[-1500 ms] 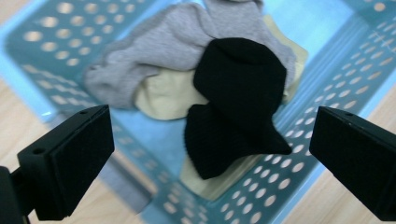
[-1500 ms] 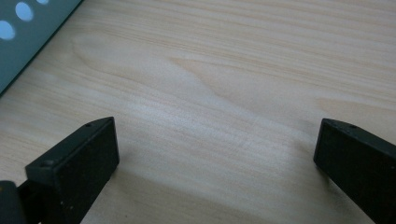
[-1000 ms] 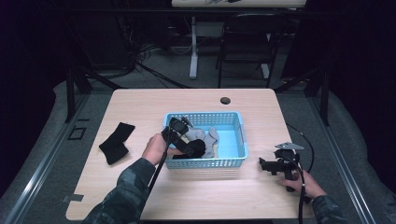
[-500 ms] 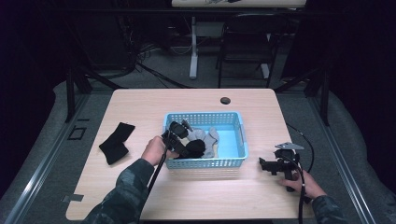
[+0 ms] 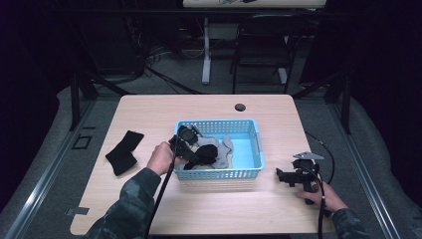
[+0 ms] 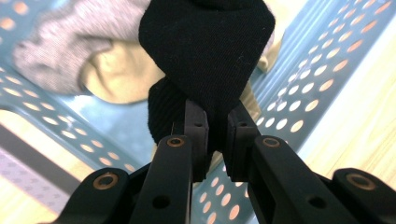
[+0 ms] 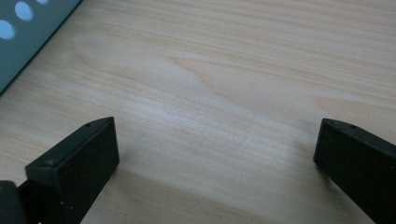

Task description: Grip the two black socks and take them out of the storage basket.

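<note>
A light blue perforated basket (image 5: 234,174) sits mid-table and holds socks. My left gripper (image 5: 191,150) reaches over the basket's left wall. In the left gripper view its jaws have just been closing and are now shut (image 6: 217,122) on a black sock (image 6: 205,51), pinching a fold of it. A grey and cream sock (image 6: 51,56) lies behind it on the basket floor (image 6: 317,70). That grey sock (image 5: 225,148) also shows from above, beside the black sock (image 5: 205,152). My right gripper (image 5: 284,175) rests on the table right of the basket, open (image 7: 215,144) over bare wood.
A pair of black socks (image 5: 123,152) lies on the table left of the basket. A round dark grommet (image 5: 240,107) sits near the far edge. The basket corner (image 7: 28,32) shows at the top left of the right gripper view. A chair and table legs stand beyond.
The left gripper has shifted slightly inside the basket's left end and its jaws have come together on the black sock. The right gripper has stayed put.
</note>
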The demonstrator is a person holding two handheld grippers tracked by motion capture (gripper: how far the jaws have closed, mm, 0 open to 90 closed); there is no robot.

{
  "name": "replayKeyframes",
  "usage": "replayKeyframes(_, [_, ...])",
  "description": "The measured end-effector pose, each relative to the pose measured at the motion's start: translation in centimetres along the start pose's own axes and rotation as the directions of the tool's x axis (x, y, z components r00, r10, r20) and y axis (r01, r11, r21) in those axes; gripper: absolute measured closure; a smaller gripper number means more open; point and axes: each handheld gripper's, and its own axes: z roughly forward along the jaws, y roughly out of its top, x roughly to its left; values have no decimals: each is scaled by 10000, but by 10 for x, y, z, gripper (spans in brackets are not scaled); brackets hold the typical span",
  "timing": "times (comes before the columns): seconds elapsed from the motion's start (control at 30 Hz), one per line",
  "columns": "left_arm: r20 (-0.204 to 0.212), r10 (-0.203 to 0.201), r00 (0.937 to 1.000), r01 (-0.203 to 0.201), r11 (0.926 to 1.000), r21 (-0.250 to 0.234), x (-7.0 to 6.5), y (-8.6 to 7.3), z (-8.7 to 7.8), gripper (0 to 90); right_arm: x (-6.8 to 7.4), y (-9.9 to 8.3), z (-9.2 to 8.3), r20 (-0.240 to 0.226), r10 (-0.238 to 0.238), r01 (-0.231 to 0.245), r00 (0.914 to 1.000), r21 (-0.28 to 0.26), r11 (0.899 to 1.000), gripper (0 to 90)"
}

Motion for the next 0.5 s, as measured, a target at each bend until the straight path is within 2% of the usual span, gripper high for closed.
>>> replayKeyframes(0.2, [-154,88,9998,-93,9994,-329,1,7,-17,821,0,0,0,8,-2,2,10000,-8,10000,0])
replayKeyframes(0.33, [-312,167,9994,-187,9978,-639,1,12,-32,821,0,0,0,15,11,-11,10000,10,10000,0])
replayKeyframes(0.5, [-488,362,9982,-399,9962,-775,-1,19,-52,821,0,0,0,13,11,-11,10000,2,10000,0])
